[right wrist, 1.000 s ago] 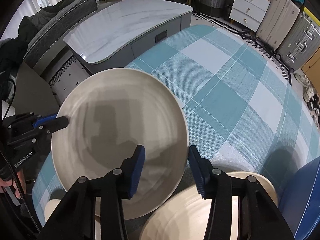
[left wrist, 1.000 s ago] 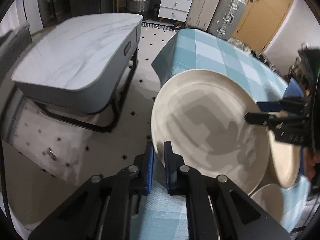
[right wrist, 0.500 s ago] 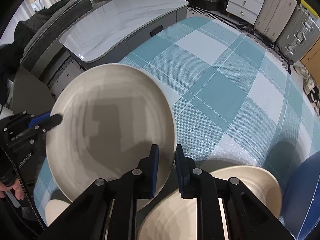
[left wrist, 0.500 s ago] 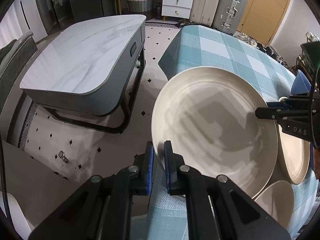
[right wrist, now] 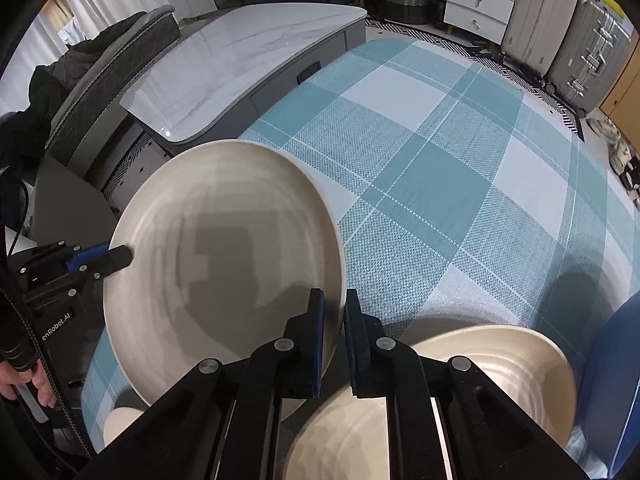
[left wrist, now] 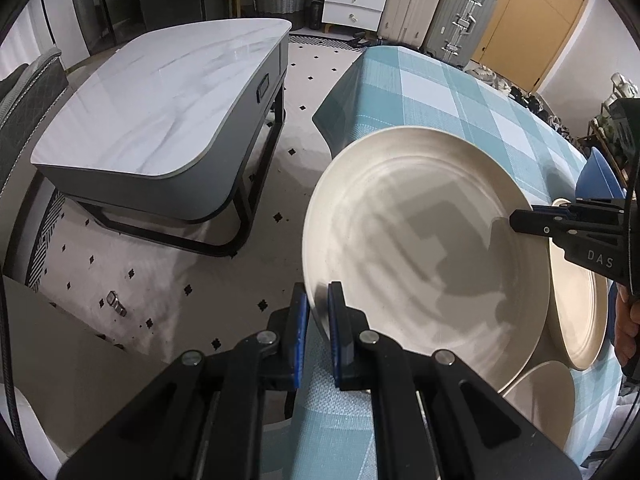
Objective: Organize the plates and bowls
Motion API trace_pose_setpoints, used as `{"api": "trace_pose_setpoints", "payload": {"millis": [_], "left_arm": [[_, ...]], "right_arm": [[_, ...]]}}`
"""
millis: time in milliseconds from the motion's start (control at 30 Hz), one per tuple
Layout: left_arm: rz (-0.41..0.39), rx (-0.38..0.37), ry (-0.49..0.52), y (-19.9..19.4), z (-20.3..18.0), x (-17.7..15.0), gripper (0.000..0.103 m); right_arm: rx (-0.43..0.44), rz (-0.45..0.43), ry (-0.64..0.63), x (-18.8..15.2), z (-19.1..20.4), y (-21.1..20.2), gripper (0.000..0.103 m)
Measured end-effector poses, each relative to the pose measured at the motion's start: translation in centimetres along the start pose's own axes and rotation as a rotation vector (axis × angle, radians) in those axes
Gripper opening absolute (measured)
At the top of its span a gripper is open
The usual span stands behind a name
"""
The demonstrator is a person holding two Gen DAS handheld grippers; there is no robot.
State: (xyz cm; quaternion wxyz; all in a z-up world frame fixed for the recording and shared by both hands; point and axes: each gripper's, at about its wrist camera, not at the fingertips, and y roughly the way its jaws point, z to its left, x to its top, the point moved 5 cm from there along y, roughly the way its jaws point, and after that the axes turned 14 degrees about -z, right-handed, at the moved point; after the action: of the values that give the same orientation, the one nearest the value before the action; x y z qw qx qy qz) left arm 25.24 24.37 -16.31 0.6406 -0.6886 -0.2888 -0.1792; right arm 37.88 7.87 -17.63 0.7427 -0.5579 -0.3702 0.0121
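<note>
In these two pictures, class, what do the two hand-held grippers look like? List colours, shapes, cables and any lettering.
Both grippers are black, built of angular link arms joined by round silver pivot pins. The left gripper and the right gripper each end in two flat fingers faced with blue pads. White lettering marks the bodies: "DAS" on the right one, "enRobot.AI" on the left. A black braided cable runs beside the left one.

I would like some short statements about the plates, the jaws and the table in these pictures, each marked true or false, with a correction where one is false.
1. Both grippers, left gripper and right gripper, clamp the large round cream plate. True.
2. The checked tablecloth is red. False: teal and white.
3. A second cream plate lies beside the right gripper. True.
4. The large plate holds food. False: it is empty.
5. The left jaws are wide open. False: shut on the rim.
</note>
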Motion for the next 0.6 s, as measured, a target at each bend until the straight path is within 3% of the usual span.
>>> {"api": "trace_pose_setpoints", "payload": {"millis": [600], "left_arm": [[-0.011, 0.025, 0.017, 0.15, 0.01, -0.07, 0.011]], "right_arm": [[0.011, 0.003, 0.002, -0.33, 0.2, 0.91, 0.013]]}}
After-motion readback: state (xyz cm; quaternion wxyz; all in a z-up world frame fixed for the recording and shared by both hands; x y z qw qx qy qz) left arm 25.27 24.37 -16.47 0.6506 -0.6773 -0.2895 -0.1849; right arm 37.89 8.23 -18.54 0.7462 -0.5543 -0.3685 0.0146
